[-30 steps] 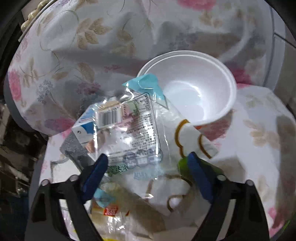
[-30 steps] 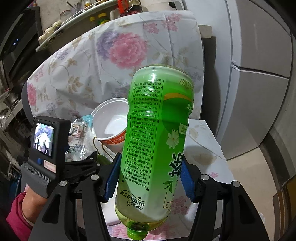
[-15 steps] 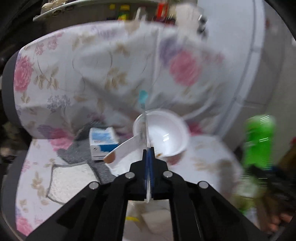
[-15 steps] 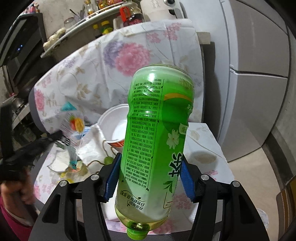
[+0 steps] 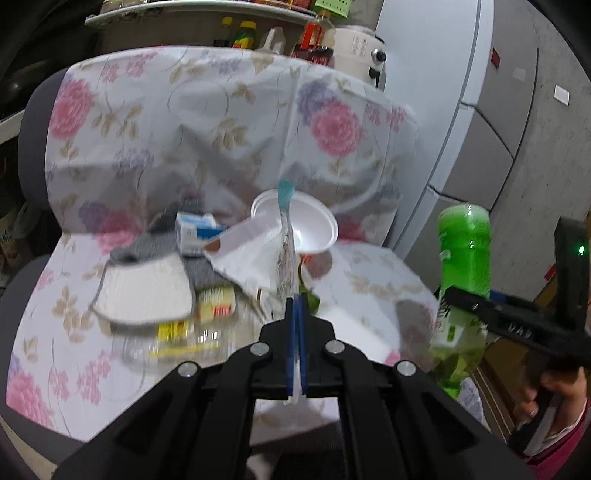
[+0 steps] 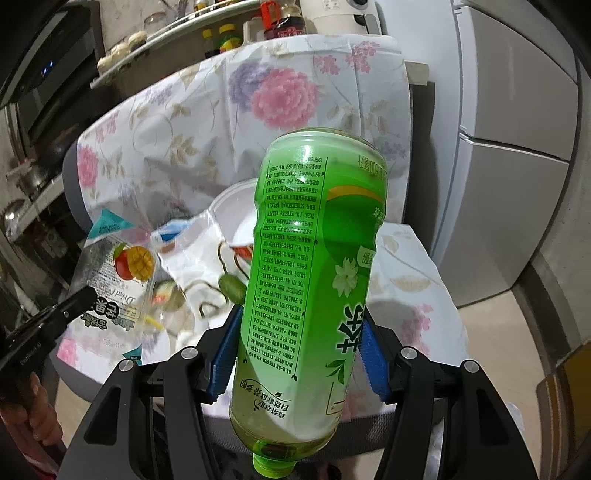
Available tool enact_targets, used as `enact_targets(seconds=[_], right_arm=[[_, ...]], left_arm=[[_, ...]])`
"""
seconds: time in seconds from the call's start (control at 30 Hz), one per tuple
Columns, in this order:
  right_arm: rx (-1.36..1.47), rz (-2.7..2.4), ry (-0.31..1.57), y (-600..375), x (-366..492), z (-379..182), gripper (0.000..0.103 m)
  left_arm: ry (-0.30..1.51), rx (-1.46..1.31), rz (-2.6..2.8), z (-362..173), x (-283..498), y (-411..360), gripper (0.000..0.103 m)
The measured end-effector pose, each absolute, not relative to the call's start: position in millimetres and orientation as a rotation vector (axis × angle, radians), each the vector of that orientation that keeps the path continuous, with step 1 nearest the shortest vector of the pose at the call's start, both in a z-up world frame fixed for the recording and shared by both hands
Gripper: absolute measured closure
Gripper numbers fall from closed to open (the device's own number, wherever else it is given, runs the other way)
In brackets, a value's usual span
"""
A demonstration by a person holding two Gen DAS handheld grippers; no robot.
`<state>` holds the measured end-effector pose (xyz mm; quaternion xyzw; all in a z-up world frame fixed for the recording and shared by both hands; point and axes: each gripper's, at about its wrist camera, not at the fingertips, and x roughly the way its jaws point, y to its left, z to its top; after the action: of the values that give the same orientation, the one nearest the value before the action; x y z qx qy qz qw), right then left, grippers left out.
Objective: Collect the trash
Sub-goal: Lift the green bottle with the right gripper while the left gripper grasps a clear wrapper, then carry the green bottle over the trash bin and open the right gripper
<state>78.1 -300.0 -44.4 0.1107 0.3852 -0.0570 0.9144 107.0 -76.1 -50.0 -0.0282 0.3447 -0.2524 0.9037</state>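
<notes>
My left gripper (image 5: 295, 300) is shut on a clear dried-mango snack bag (image 5: 286, 236), seen edge-on and lifted above the chair seat. In the right wrist view the same bag (image 6: 114, 280) hangs flat from the left gripper (image 6: 79, 299) at the left. My right gripper (image 6: 301, 321) is shut on a green tea bottle (image 6: 310, 280), held upside down with its cap toward the camera. The bottle (image 5: 463, 251) also shows at the right of the left wrist view. A white foam bowl (image 5: 314, 229), a white paper wrapper (image 5: 247, 254) and a blue-white carton (image 5: 195, 229) lie on the seat.
The chair wears a floral cover (image 5: 184, 122). A white-grey cloth (image 5: 144, 291), a yellow packet (image 5: 216, 304) and clear plastic packaging (image 5: 173, 343) lie at the seat's front. A grey refrigerator (image 5: 480, 129) stands to the right; a shelf with bottles (image 5: 258, 33) runs behind.
The left gripper shut on the snack bag, lifted it off the pile and pulled back from the chair. The right gripper drifted slightly, still gripping the bottle.
</notes>
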Motion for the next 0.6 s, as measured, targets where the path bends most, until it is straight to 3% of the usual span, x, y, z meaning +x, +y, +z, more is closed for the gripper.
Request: enact_targets(seconds=[0.27,0.6], right_arm=[[0.262,-0.199,0.788,-324.9,30.9,-52.4,0.043],[0.328,-0.482,0.801,-422.6,-83.4,-80.8,0.043]], left_arm=[[0.689,-0.044,-0.692,-53.6,72.0,-110.8,0.103],[0.695,0.089,-1.043,-90.1,13.7,-267.9,0.103]])
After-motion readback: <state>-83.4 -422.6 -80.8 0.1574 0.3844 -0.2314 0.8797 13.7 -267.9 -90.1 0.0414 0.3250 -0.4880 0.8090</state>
